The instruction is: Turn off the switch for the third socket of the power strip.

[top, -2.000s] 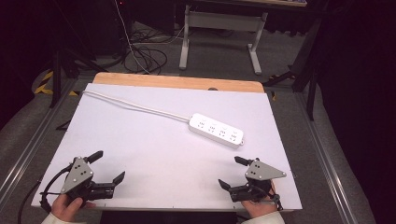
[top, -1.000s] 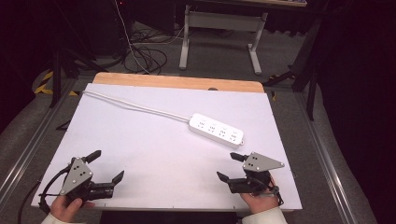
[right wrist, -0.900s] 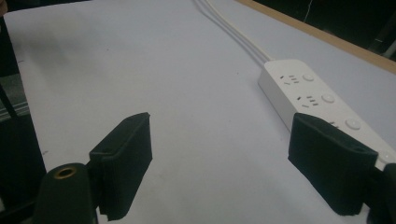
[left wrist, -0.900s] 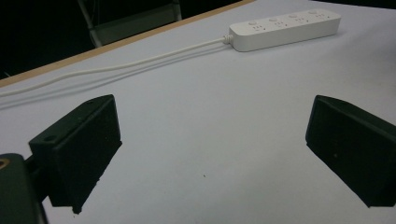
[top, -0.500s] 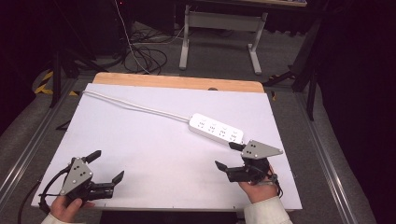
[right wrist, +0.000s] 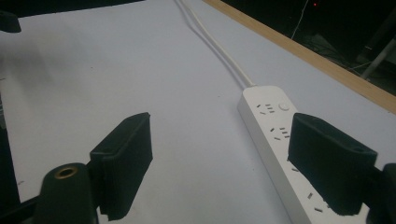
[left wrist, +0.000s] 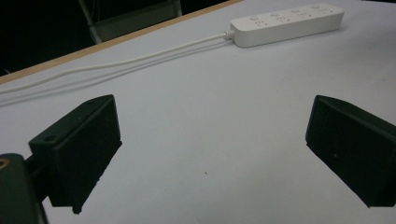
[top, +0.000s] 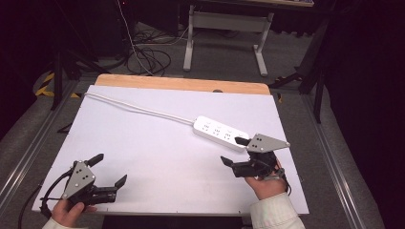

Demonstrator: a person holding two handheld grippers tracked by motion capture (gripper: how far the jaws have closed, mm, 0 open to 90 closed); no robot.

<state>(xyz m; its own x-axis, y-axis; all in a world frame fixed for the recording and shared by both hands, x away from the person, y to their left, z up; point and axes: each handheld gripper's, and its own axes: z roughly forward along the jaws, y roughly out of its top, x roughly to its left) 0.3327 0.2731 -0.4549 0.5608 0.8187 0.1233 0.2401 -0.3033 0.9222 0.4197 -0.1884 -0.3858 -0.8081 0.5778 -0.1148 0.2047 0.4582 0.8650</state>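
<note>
Your left hand-held gripper (top: 109, 169) sits at the near left corner of the white counter (top: 157, 157), jaws wide apart with nothing between them. Your right hand-held gripper (top: 231, 151) hovers near the right edge, jaws also spread and empty, one of them over the near end of the power strip (top: 221, 133). The strip lies flat just beyond, its cord (top: 138, 109) trailing to the far left corner.

We look down on a white table (top: 157, 157) where a white power strip (top: 220, 132) lies right of centre, its cord (top: 138, 109) running to the far left corner. Our right gripper (top: 231, 151) hovers just beside the strip, jaws apart and empty. Our left gripper (top: 111, 171) sits near the front left edge, jaws also apart.
</note>
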